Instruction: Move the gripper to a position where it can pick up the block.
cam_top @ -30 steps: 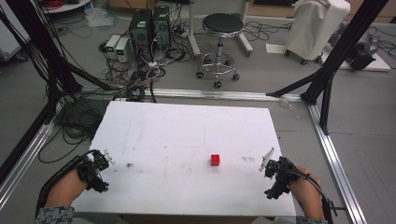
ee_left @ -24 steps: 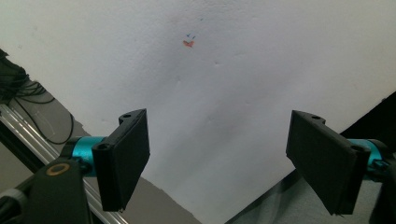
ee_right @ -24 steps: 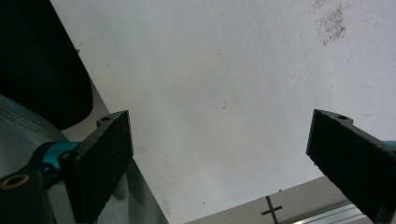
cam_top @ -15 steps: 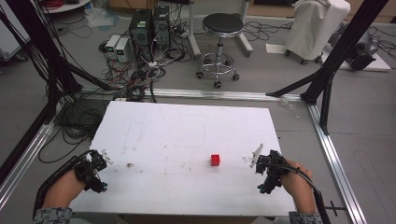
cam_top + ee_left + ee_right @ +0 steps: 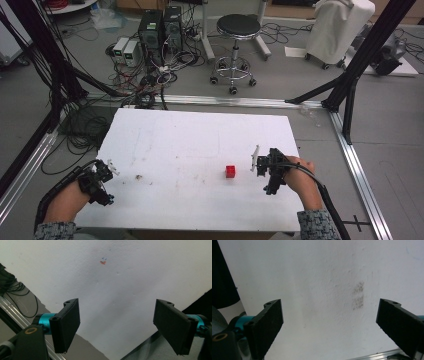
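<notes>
Cables and computer boxes are cluttering the grey floor beyond the white rectangular worktop. Near its right front, a small red cube is sitting just left of the right hand-held gripper, jaws spread wide, empty. The left hand-held gripper is hovering at the left edge, equally released.

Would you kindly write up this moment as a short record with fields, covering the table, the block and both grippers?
surface: white table, a few faint marks and smudges
object: one small red block, resting on the table, right of centre
left gripper: jaws wide open, empty, over the near left corner
right gripper: jaws wide open, empty, just right of the block, not touching it
background: black stool and cables on the floor beyond the table
</notes>
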Action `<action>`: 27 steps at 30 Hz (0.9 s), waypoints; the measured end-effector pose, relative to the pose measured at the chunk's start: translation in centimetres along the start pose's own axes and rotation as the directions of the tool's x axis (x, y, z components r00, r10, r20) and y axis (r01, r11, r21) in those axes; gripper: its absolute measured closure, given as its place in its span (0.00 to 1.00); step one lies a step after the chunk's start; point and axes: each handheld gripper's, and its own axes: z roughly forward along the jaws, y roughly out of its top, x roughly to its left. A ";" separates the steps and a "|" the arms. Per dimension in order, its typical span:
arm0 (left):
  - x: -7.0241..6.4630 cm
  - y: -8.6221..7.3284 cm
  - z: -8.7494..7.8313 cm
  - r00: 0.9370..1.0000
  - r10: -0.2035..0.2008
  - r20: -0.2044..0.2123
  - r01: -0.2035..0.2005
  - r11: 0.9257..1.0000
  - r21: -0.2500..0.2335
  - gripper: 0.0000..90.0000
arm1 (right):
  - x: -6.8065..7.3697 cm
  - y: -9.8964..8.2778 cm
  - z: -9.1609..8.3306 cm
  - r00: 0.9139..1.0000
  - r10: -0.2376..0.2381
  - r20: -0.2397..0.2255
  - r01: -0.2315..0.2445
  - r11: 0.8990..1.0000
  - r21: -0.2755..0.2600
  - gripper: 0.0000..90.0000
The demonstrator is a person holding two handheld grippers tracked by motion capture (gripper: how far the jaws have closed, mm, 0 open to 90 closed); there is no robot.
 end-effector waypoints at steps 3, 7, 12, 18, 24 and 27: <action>0.0 0.0 0.0 1.000 0.000 -0.003 0.000 1.000 0.000 0.24 | -0.5 1.2 0.0 0.999 -0.032 -0.006 0.032 0.999 0.021 0.07; 0.1 -0.1 -0.1 1.000 -0.003 0.000 0.003 1.000 -0.003 0.24 | -1.1 2.7 0.1 0.997 -0.070 -0.017 0.070 0.997 0.010 0.07; 0.2 -0.2 -0.1 1.000 -0.016 0.003 0.016 1.000 -0.009 0.24 | -1.8 4.6 0.5 0.992 -0.125 -0.025 0.125 0.992 0.011 0.07; 0.4 -0.4 -0.1 1.000 -0.014 0.005 0.014 1.000 -0.003 0.24 | -2.5 6.3 1.2 0.981 -0.189 -0.036 0.189 0.982 0.009 0.07; 0.5 -0.6 -0.1 1.000 -0.019 0.004 0.019 1.000 -0.005 0.24 | -3.3 7.8 2.1 0.980 -0.188 -0.061 0.188 0.982 -0.003 0.07; 0.5 -0.6 -0.1 1.000 -0.021 0.002 0.021 1.000 -0.006 0.24 | -3.8 8.4 2.7 0.980 -0.190 -0.066 0.188 0.982 -0.026 0.07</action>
